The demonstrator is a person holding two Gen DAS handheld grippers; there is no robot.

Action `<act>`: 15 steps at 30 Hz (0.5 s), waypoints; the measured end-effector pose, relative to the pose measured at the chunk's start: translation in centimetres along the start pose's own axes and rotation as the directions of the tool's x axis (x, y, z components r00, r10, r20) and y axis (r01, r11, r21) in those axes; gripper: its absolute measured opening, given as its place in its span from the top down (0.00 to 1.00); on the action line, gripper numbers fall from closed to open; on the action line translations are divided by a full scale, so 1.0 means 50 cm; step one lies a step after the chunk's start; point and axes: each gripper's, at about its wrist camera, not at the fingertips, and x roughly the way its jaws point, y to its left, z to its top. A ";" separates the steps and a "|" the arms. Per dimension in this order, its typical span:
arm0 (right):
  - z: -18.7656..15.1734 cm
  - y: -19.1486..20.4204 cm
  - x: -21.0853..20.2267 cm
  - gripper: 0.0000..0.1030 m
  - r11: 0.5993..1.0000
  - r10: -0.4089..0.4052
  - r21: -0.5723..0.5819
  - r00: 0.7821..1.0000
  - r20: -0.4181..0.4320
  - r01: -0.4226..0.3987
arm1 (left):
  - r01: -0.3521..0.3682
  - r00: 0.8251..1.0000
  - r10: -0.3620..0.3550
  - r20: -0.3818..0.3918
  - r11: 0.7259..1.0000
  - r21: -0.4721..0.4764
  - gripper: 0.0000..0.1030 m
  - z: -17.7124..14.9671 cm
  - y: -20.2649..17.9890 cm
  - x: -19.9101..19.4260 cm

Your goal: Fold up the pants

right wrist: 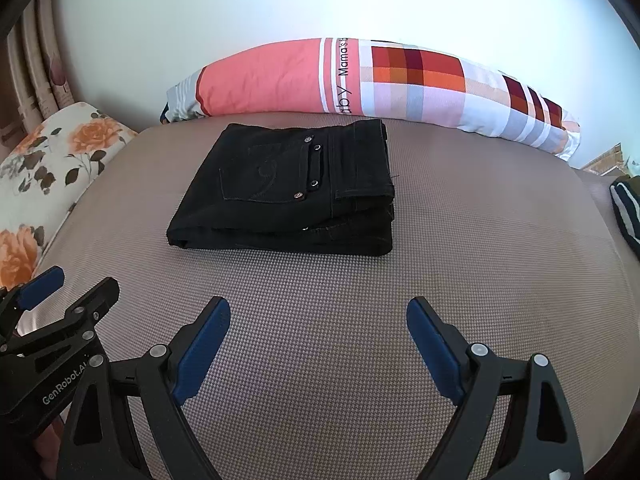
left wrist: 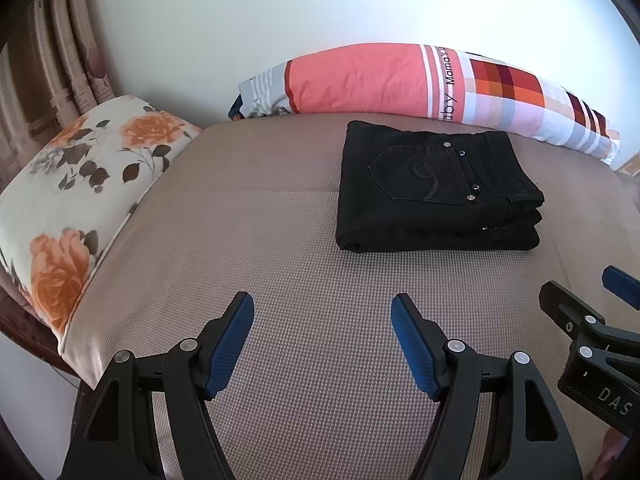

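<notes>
Pants [left wrist: 436,192]: black, folded into thick stack, pocket side up, lying on bed [left wrist: 280,280] toward far edge, touched by nothing. Nearest: left gripper [left wrist: 322,312] with fingers spread wide, holding nothing, above bare bed surface. Right gripper [right wrist: 318,314] beside it, fingers also wide apart, empty. Nothing between grippers and pants. Left of bed: floral pillow [left wrist: 80,184]. Right edge: dark striped cloth [right wrist: 626,210]. Behind pants, near them: long pink-checked pillow [left wrist: 400,80] against white wall [left wrist: 320,8].
</notes>
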 end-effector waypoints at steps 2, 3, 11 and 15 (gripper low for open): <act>0.002 -0.001 0.001 0.15 1.000 0.004 -0.003 1.000 0.000 -0.004 | -0.001 1.000 0.001 -0.001 1.000 -0.004 0.30 -0.001 -0.001 -0.001; 0.000 0.001 0.002 0.15 1.000 0.001 -0.007 1.000 0.000 -0.001 | 0.000 1.000 0.000 -0.002 1.000 -0.004 0.31 -0.001 0.000 0.000; -0.001 0.000 0.001 0.14 1.000 0.000 -0.005 1.000 -0.003 0.000 | 0.006 1.000 -0.006 -0.006 1.000 -0.001 0.30 0.000 0.001 0.004; -0.001 0.000 0.003 0.14 1.000 -0.005 -0.006 1.000 -0.005 0.005 | 0.002 1.000 -0.002 -0.007 1.000 0.002 0.30 0.000 0.001 0.005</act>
